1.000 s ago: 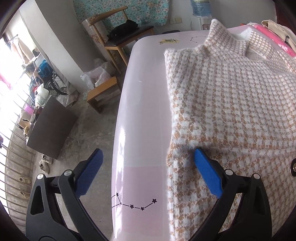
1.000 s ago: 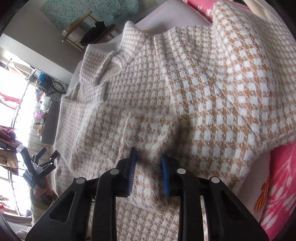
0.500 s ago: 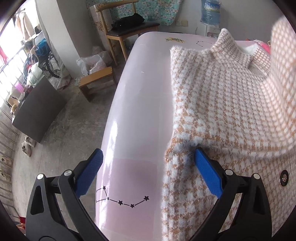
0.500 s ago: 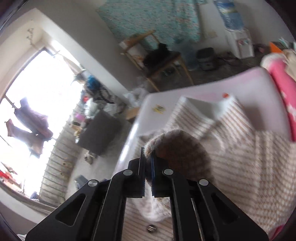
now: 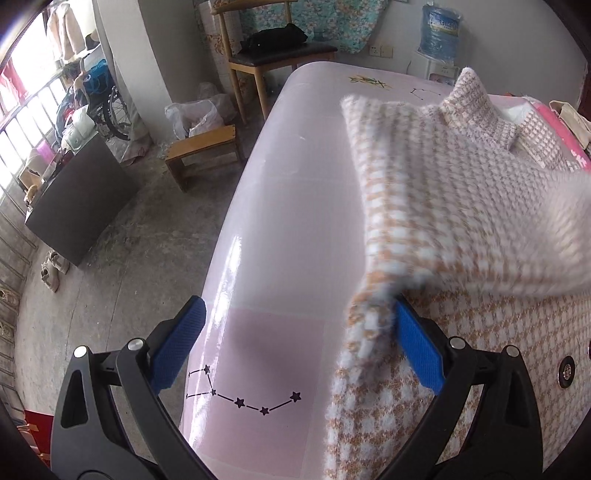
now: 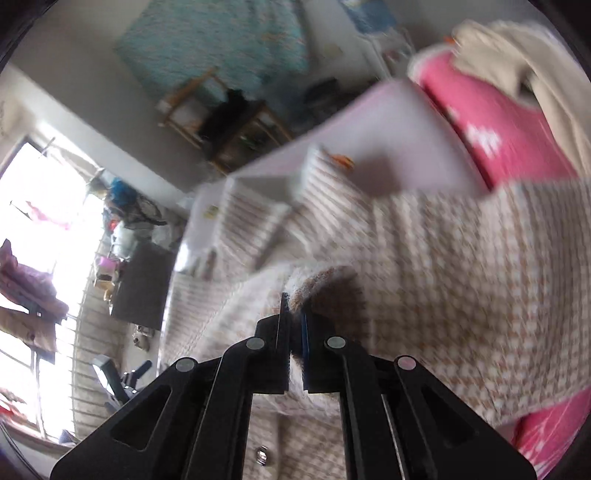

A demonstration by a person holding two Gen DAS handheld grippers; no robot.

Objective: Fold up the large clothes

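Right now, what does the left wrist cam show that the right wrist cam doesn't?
Left wrist only: the left gripper, open, one pad against the checked coat near its edge, plus a star constellation print on the pink table, a low wooden stool and a water bottle.

Right wrist only: the right gripper, shut on a lifted fold of the coat, and a pink floral cloth under a beige garment.

Both: the coat, the table, the wooden chair and the teal floral hanging.
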